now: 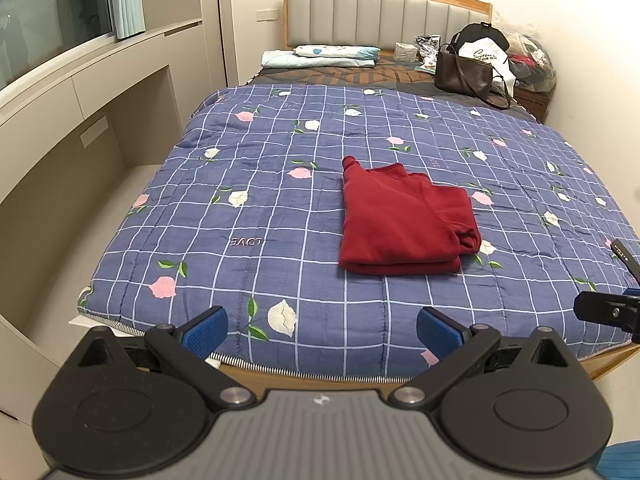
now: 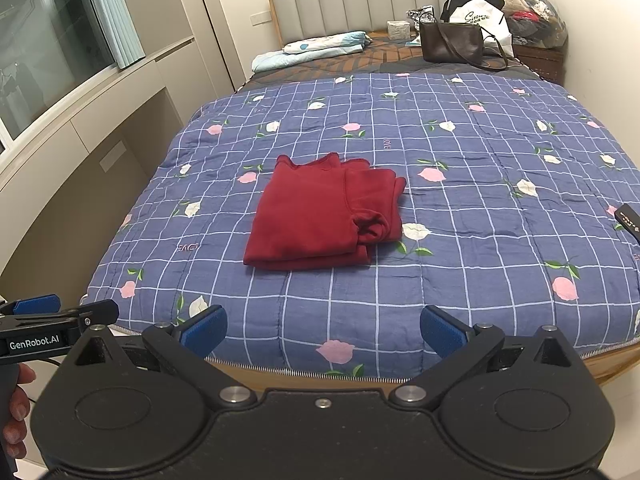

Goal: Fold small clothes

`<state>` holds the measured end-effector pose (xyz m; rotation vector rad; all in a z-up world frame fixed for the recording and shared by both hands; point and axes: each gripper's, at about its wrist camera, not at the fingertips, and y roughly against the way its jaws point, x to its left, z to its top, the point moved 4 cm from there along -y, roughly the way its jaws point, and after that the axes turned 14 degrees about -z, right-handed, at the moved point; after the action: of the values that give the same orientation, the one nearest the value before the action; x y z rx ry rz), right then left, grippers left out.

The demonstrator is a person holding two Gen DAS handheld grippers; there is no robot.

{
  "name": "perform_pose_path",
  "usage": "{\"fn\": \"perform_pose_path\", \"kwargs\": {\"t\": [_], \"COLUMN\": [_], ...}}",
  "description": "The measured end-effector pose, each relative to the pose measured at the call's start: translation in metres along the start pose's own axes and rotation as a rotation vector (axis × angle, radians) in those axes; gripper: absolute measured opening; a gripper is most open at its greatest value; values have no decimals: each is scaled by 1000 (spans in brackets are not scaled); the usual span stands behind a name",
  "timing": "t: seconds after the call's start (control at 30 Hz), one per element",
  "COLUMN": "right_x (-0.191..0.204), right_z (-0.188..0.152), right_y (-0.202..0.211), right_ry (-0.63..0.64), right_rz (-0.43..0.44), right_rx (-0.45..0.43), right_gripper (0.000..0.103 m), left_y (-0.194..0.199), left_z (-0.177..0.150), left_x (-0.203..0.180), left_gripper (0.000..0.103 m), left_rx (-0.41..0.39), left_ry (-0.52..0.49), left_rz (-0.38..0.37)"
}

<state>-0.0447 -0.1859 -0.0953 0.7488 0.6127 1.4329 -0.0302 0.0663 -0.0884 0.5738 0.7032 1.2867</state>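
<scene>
Red garment (image 1: 404, 220) lies folded in a compact rectangle mid-quilt (image 1: 240, 208), well apart from both tools. Left gripper (image 1: 322, 330) and right gripper (image 2: 324, 330) hang over the foot edge — both released, jaws spread, nothing held. Judgement: fold looks essentially done; the bunched sleeve at the right edge could use tucking, with a low approach and a pinch on the top layer only. Legible: "GenRobot.AI" on the left tool; "LOVE" stitched in the quilt, here upside down; script on the white bag (image 2: 478, 18) unreadable.
</scene>
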Motion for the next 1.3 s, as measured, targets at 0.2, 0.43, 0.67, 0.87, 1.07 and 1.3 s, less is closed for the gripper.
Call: {"fn": "perform_pose_path", "kwargs": {"t": [0.2, 0.43, 0.67, 0.87, 1.07, 1.3], "right_x": [0, 0, 0, 1, 2, 2], "right_z": [0, 0, 0, -1, 0, -2], "right_y": [0, -2, -3, -4, -4, -7], "right_ry": [0, 1, 1, 3, 3, 5], "right_rz": [0, -2, -3, -4, -4, -5], "right_rx": [0, 2, 4, 5, 6, 9], "right_gripper": [102, 102, 102, 102, 102, 102], "left_y": [-3, -5, -5, -6, -7, -9], "left_z": [0, 0, 0, 0, 0, 1], "left_x": [0, -1, -2, -2, -2, -1], "left_gripper": [103, 103, 103, 103, 103, 102], "left_rx": [14, 20, 21, 24, 22, 24], "left_ry": [-21, -15, -14, -11, -6, -4], "left_rz": [23, 24, 22, 22, 20, 13]}}
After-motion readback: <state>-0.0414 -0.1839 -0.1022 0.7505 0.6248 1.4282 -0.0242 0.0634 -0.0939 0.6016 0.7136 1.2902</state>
